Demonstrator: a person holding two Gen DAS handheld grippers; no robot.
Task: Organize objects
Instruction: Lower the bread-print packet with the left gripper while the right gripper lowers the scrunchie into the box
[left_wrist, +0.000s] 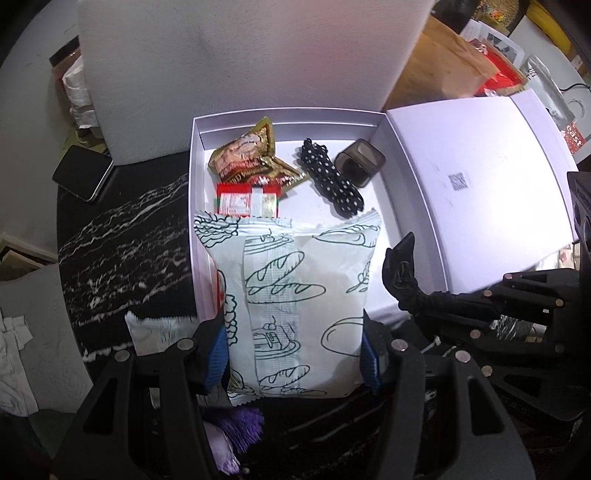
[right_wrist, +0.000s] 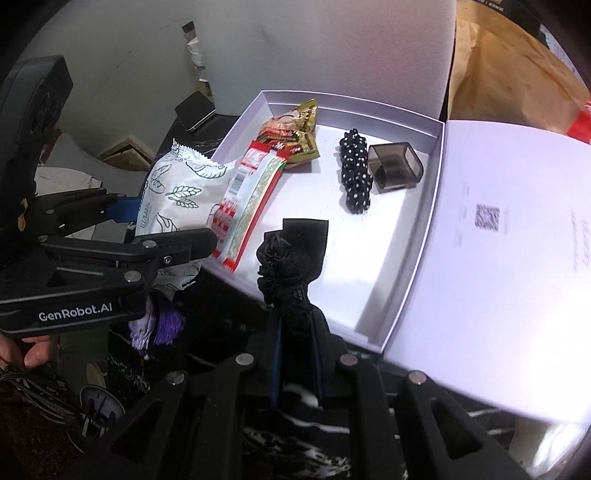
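Left wrist view: left gripper (left_wrist: 293, 354) clamps a white bread-print snack bag (left_wrist: 291, 306) by its sides, blue pads (left_wrist: 216, 360) pressed in, jaws about half spread. Bag hangs over the near-left part of the open white box (left_wrist: 288, 114). Inside the box: gold-red snack packet (left_wrist: 251, 157), red-white packet (left_wrist: 246, 199) just below it and partly under the bag, black dotted hair clip (left_wrist: 330, 179), smoky translucent case (left_wrist: 360, 160) in the far right corner. Box lid (left_wrist: 480, 184) lies right of the box. Right gripper enters from the right holding a black fabric piece (left_wrist: 402, 273) over the box's near-right edge. Phone (left_wrist: 83, 172) on the dark marbled table (left_wrist: 122, 236), left of the box.

Right wrist view: right gripper (right_wrist: 295, 332) fully closed on the black fabric piece (right_wrist: 291, 258), which stands above the box's (right_wrist: 406, 295) near edge. Left gripper (right_wrist: 162, 218) with the bag (right_wrist: 177, 199) is at left, over the box's left side. Clip (right_wrist: 355, 177) and case (right_wrist: 395, 166) lie side by side deep in the box.
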